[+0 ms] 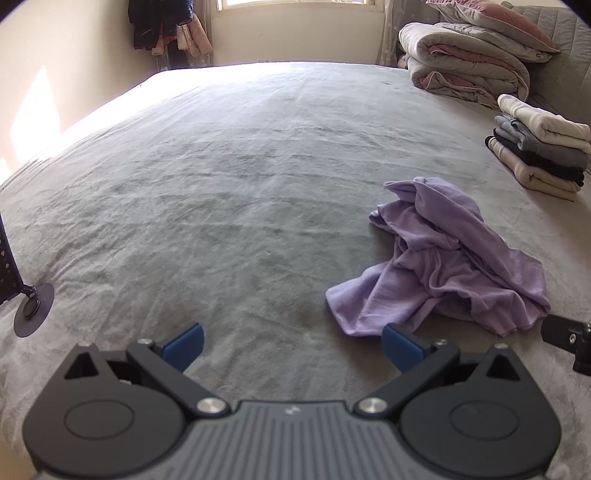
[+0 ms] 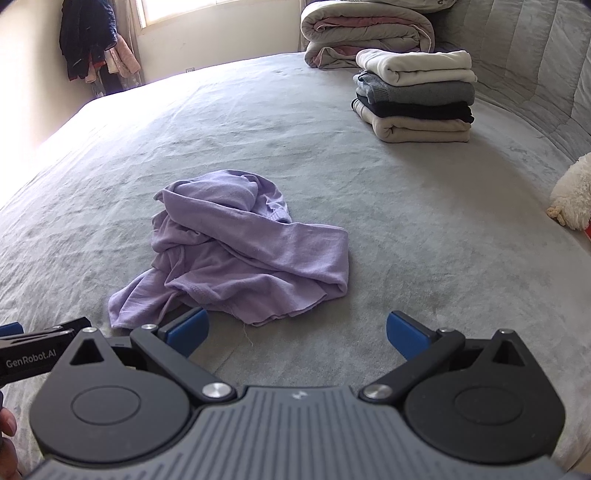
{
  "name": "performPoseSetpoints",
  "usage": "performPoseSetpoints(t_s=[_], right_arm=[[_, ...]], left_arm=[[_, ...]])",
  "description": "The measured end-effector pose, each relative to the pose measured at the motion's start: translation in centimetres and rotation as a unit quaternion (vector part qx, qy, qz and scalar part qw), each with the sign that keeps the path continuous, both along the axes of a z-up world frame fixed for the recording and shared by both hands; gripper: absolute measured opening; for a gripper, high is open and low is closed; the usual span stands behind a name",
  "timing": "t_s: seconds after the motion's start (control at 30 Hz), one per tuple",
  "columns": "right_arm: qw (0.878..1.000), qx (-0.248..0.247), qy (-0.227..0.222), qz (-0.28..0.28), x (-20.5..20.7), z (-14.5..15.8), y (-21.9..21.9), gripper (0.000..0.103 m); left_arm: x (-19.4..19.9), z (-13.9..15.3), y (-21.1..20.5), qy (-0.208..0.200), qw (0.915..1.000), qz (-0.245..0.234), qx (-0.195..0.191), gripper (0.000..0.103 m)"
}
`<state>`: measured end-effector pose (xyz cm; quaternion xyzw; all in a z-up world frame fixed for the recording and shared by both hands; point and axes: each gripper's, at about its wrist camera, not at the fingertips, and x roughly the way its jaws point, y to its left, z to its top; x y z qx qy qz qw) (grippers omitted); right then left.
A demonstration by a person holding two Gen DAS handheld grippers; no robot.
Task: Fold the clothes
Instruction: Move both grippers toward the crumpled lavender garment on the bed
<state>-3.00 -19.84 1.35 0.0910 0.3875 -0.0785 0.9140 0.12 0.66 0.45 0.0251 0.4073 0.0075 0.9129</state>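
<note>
Both sets of blue-padded fingers are spread wide apart with nothing between them. The left gripper [image 1: 291,347] hangs over bare grey bed cover [image 1: 207,192], its right-side finger [image 1: 400,347] just short of the near corner of the purple garment [image 1: 450,258]. Over on the right gripper [image 2: 297,334], the left-side finger [image 2: 188,332] sits right at the garment's [image 2: 236,251] near hem, the other finger over open cover. The garment lies crumpled in a loose heap on the bed, unfolded, sleeves tangled under the body. Further back toward the headboard side, a neat stack of folded clothes [image 2: 415,99], cream on top, then grey, black, beige. Behind that, rolled quilts [image 2: 365,33]. A fluffy white toy [image 2: 574,195] peeks in at the right edge, and coats [image 1: 166,26] hang in the far corner by the window
</note>
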Motion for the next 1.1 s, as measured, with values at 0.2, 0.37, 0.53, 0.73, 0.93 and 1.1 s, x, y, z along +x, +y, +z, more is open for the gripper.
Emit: performPoseSetpoints(t_s=[0.2,0.37,0.53,0.73,0.93,1.1], right_arm=[[1.0,-0.004,0.005,0.001,0.1,0.0,0.0,0.103],[1.0,-0.012,0.014,0.006,0.3,-0.2,0.1,0.103],[1.0,-0.026,0.016,0.008,0.2,-0.3,-0.1,0.103],[0.999,-0.038,0.022,0.013,0.2,-0.6,-0.3,0.103],[0.999,-0.04,0.028,0.014,0.3,-0.8,-0.5,0.103],[0.999,-0.041,0.026,0.017,0.2,-0.7,-0.5,0.103]], left_arm=[[0.0,-0.2,-0.2,0.007,1.0,-0.005,-0.003,0.103],[0.1,-0.5,-0.5,0.021,0.9996,-0.014,-0.01,0.103],[0.3,-0.9,-1.0,0.034,0.9992,-0.02,-0.01,0.103],[0.4,-1.2,-1.6,0.042,0.9987,-0.029,-0.007,0.103],[0.5,-1.5,-2.0,0.049,0.9982,-0.034,-0.002,0.103],[0.6,-1.6,-2.0,0.052,0.9981,-0.034,0.0,0.103]])
